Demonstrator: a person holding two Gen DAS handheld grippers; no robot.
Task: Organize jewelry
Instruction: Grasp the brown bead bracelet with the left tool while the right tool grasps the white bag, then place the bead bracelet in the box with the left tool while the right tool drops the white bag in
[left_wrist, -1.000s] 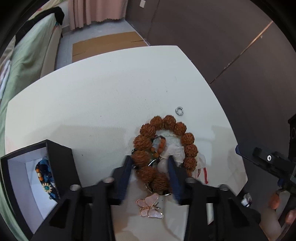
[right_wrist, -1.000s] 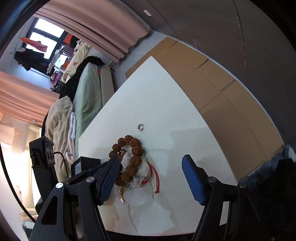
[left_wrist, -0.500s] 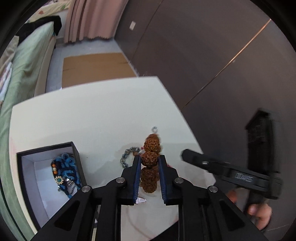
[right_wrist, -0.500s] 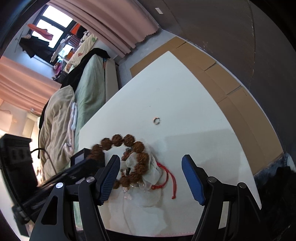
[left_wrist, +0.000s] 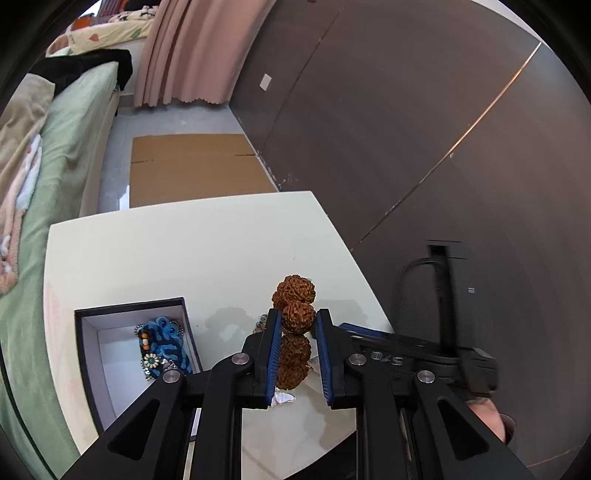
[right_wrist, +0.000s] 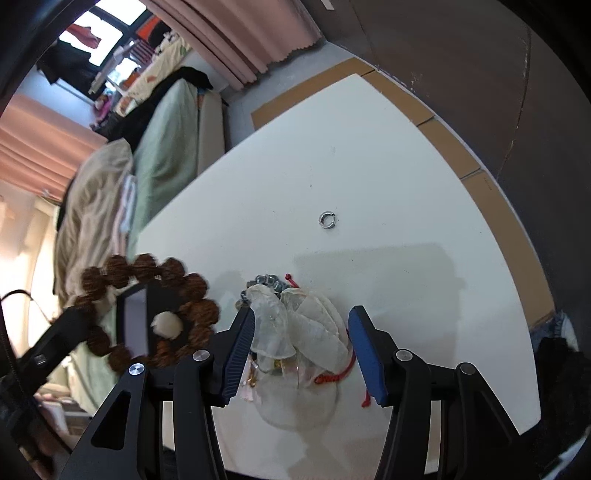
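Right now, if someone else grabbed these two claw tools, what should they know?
Left gripper: shut on the brown bead bracelet, lifted off the table.
Right gripper: open, jaws just closing around the sheer pouch, not pressing it.
Done: blue beaded piece lies in the black box.
Left: bracelet, pouch, red cord, small silver ring.

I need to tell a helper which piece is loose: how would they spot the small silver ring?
Look at the white table. Beyond the heap of sheer pouches between the right gripper's fingers, the silver ring lies alone on bare tabletop. It is tiny, metallic, with a gap in its band.
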